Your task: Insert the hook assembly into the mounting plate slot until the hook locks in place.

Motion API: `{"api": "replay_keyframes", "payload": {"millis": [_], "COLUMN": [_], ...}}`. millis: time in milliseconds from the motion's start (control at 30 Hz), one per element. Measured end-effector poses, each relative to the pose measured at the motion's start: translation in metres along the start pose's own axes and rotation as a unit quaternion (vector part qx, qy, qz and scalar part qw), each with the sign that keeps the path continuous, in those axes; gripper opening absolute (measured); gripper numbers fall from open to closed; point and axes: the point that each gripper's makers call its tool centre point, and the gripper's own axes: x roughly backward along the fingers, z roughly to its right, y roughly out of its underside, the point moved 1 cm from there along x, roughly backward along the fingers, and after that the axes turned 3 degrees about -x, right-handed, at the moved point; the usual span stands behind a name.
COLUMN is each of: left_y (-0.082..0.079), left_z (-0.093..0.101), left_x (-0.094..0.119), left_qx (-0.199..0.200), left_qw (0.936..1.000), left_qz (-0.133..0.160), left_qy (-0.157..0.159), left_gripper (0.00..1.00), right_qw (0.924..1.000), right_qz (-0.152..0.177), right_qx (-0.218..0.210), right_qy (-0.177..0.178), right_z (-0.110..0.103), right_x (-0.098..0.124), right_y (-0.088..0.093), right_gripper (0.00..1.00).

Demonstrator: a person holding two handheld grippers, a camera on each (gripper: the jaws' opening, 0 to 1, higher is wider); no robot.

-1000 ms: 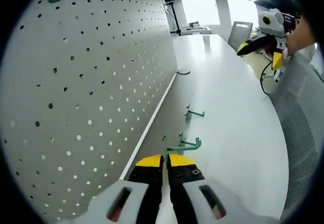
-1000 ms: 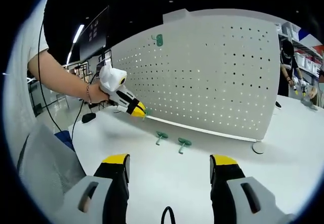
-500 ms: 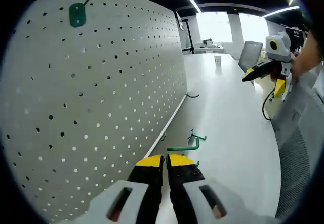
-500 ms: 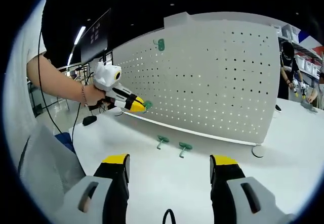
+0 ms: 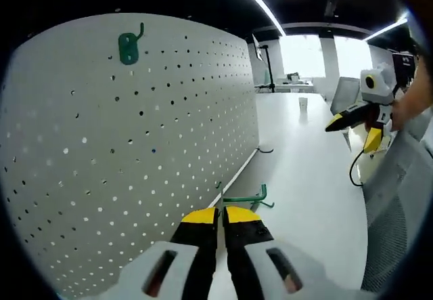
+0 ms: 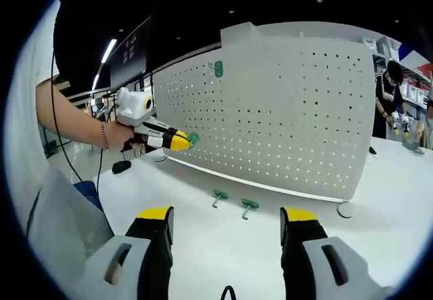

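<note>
Lifting off the table (image 6: 203, 246): left gripper (image 5: 221, 213), clamped on a green hook (image 5: 247, 197), has risen to pegboard (image 5: 135, 144) mid-height. Right gripper (image 6: 223, 222) gapes empty. Insertion next, likely.

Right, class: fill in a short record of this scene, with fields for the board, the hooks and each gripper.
board: white pegboard, upright on the white table
mounted hook: one green hook near the board's top
loose hooks: two green hooks lying on the table
left gripper: shut on a green hook, raised beside the board
right gripper: open, empty
</note>
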Motion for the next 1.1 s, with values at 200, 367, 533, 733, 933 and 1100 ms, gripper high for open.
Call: {"api": "replay_keyframes", "payload": {"millis": [200,367,533,733,933,1100], "left_y": [-0.013,-0.016,-0.022,-0.029,-0.039,-0.047], "left_z": [0.002,0.006,0.009,0.012,0.012,0.008], "left_x": [0.010,0.015,0.022,0.031,0.044,0.055], "left_qx": [0.013,0.014,0.020,0.032,0.045,0.054], "left_qw": [0.9992,0.9989,0.9981,0.9964,0.9928,0.9890], "left_qz": [0.036,0.042,0.052,0.069,0.098,0.118], "left_qy": [-0.014,-0.018,-0.026,-0.038,-0.054,-0.072], "left_gripper": [0.03,0.03,0.03,0.03,0.03,0.03], "right_qw": [1.0000,1.0000,1.0000,0.9999,0.9998,0.9997], "right_qz": [0.006,0.005,0.008,0.013,0.018,0.021], "right_qx": [-0.002,0.004,0.002,0.002,0.003,0.004], "right_qy": [-0.002,-0.005,-0.006,-0.005,-0.008,-0.010], "right_z": [-0.003,-0.007,-0.007,-0.007,-0.010,-0.012], "right_x": [0.000,0.001,0.002,0.005,0.007,0.008], "right_y": [-0.002,-0.002,-0.001,-0.005,-0.008,-0.009], "right_gripper": [0.62,0.62,0.62,0.62,0.62,0.62]}}
